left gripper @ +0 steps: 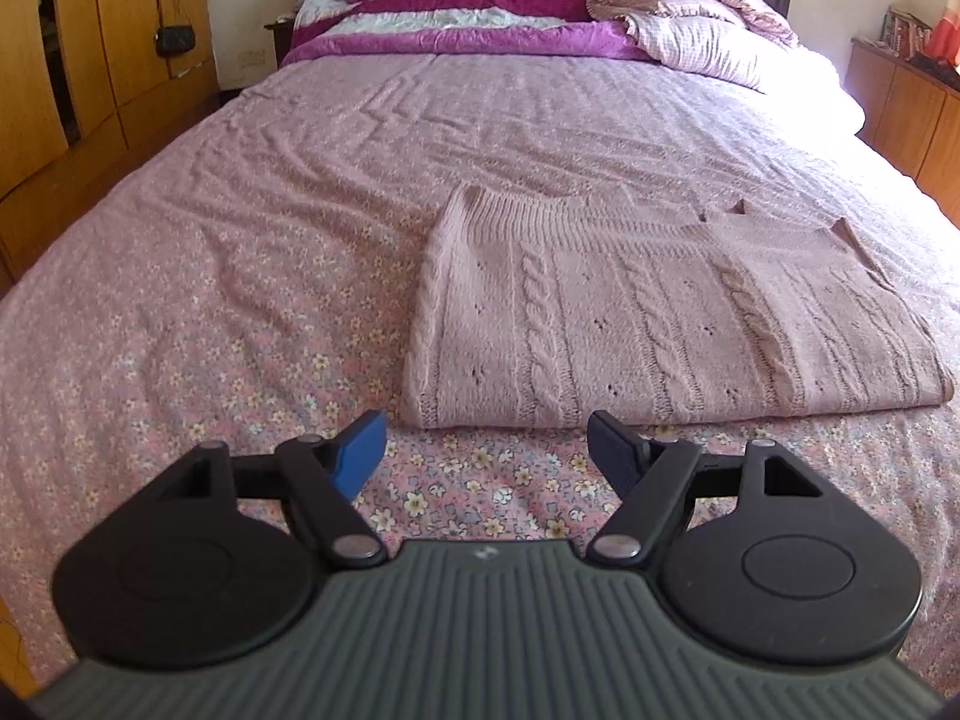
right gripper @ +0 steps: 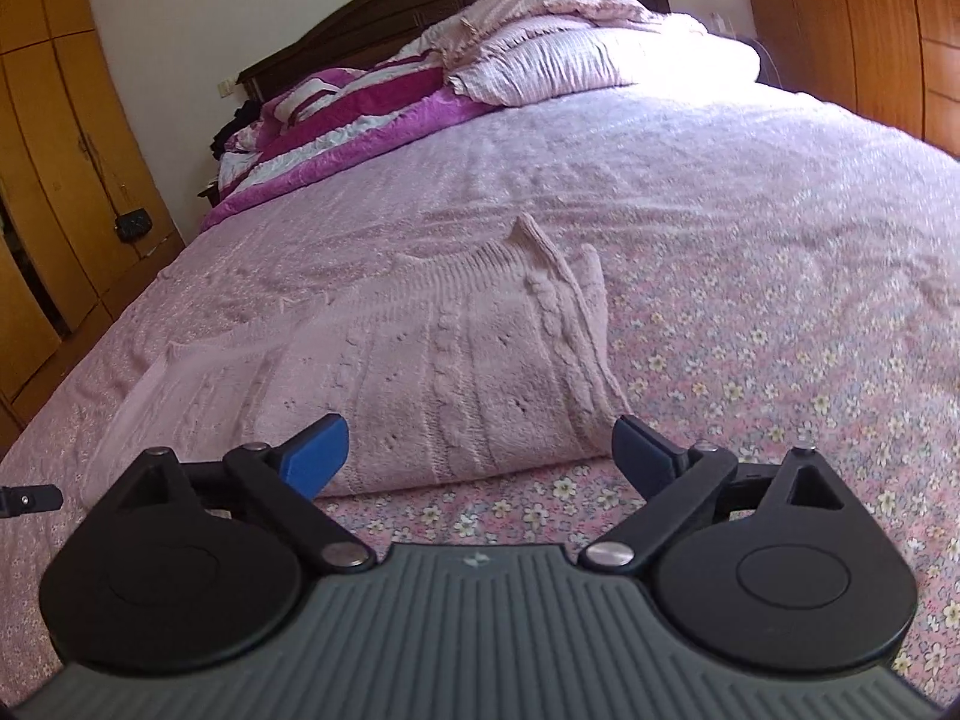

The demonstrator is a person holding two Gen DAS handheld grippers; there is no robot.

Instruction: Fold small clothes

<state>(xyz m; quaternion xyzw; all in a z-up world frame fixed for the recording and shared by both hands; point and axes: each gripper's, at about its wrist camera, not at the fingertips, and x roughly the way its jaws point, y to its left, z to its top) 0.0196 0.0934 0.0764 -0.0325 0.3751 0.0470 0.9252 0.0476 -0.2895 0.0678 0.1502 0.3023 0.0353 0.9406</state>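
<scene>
Pink cable-knit wool fills the middle of both views: your small sweater [left gripper: 660, 324] lies folded flat on the bed [left gripper: 240, 240], a neat rectangle on the flowered pink bedsheet [left gripper: 468, 480], nearer the foot than the pillows. In the left wrist view its near folded edge runs just beyond your fingertips, and the ribbed hem sits at its far left corner.

Your left gripper [left gripper: 486, 450] is released, its blue pads apart with only bedsheet between them; it hangs just short of the sweater's near edge, not touching it.

Your right gripper [right gripper: 480, 450] is spread wide as well, and nothing is pinched. The sweater [right gripper: 432, 360] shows between its pads in the right wrist view, with its near edge just beyond the tips; whether the pads brush the knit you cannot tell from here. A ribbed piece stands up a little at the sweater's far right corner.

Further up the bed, a magenta and white striped quilt [left gripper: 468, 6] is bunched by the dark headboard [right gripper: 420, 6], with a pale checked pillow [right gripper: 588, 60] beside it. Wooden wardrobe doors [left gripper: 90, 48] stand along the left.
</scene>
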